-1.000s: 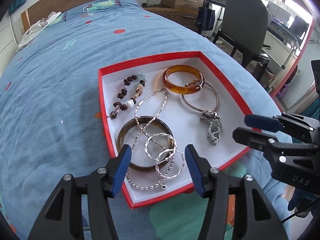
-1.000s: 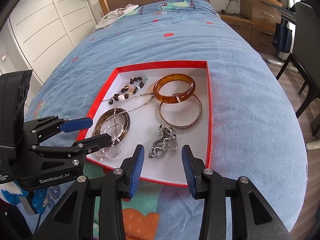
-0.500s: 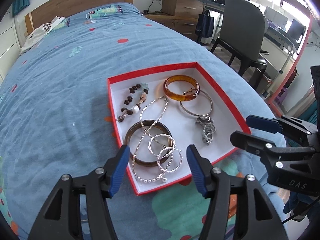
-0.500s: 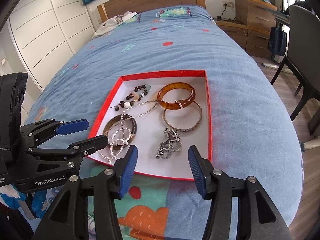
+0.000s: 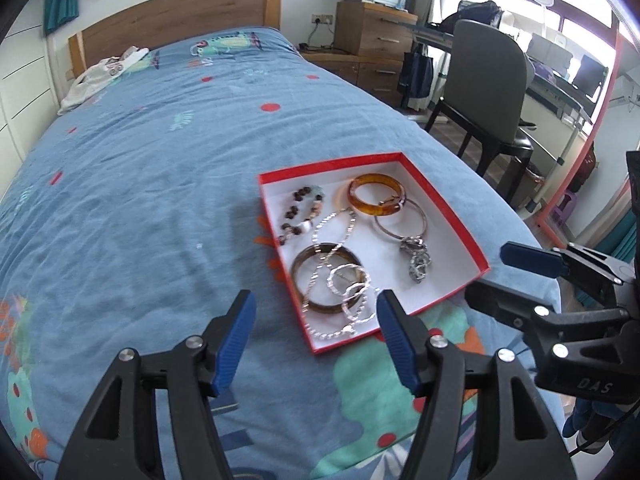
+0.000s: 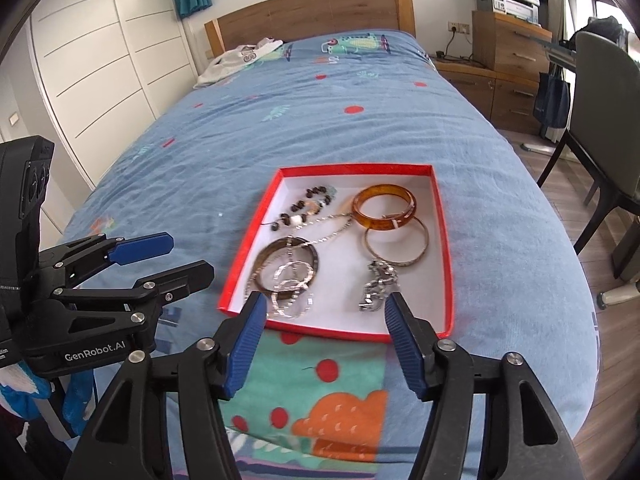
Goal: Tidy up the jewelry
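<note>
A red-rimmed white tray [image 5: 444, 196] [image 6: 446, 240] lies on the blue bedspread. In it lie an amber bangle [image 5: 376, 200] [image 6: 384, 206], a thin metal bangle [image 6: 396, 246], a dark brown bangle [image 5: 320, 284] [image 6: 286, 268], a bead bracelet [image 5: 302, 212] [image 6: 308, 206], silver chains and rings [image 5: 348, 292] [image 6: 292, 288] and a silver watch chain [image 5: 416, 258] [image 6: 378, 286]. My left gripper [image 5: 312, 322] [image 6: 168, 256] is open and empty, short of the tray's near edge. My right gripper [image 6: 324, 322] [image 5: 500, 272] is open and empty, also just short of the tray.
The bed [image 5: 140, 200] stretches back to a wooden headboard [image 6: 312, 12], with a white garment [image 6: 240, 56] near it. A grey chair [image 5: 492, 80], a wooden drawer unit [image 5: 372, 40] and a desk stand to the right. White wardrobes [image 6: 100, 60] stand to the left.
Both grippers have drawn back and up from the tray, which now sits smaller and farther off. The jewelry has not moved.
</note>
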A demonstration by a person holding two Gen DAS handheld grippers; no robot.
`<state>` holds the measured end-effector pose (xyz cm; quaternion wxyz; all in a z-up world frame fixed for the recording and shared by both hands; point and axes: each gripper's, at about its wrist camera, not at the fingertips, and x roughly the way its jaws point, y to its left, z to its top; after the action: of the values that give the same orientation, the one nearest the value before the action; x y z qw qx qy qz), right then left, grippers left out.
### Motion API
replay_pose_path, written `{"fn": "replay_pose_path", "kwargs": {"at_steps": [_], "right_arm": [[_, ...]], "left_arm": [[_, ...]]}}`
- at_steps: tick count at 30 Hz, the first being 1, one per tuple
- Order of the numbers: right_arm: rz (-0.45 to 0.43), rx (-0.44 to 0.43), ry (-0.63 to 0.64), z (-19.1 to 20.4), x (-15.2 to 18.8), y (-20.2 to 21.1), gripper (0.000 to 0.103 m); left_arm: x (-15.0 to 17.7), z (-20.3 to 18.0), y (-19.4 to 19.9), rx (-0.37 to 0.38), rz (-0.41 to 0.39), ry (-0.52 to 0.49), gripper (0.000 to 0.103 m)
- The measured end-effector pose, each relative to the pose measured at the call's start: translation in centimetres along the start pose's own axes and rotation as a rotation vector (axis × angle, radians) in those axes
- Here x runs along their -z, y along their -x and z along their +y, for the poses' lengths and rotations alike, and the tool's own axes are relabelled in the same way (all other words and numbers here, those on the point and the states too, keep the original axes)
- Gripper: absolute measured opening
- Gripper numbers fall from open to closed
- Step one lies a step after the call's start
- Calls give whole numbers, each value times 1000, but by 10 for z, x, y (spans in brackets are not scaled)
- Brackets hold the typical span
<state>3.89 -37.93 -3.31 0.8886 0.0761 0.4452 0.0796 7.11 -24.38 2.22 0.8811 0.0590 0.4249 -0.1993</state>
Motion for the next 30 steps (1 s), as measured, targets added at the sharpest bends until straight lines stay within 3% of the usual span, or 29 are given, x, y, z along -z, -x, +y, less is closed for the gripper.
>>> {"fn": "replay_pose_path", "kwargs": {"at_steps": [8,16,30], "right_arm": [[-40,-8,8,37,2,18,75],[-77,-15,15,76,8,34,84],[-133,31,39,128,28,54,102]], "left_arm": [[23,45,38,-86,-32,68,63],[50,94,84,-217,-73,127,64],[100,154,136,-425,-104,237,64]]}}
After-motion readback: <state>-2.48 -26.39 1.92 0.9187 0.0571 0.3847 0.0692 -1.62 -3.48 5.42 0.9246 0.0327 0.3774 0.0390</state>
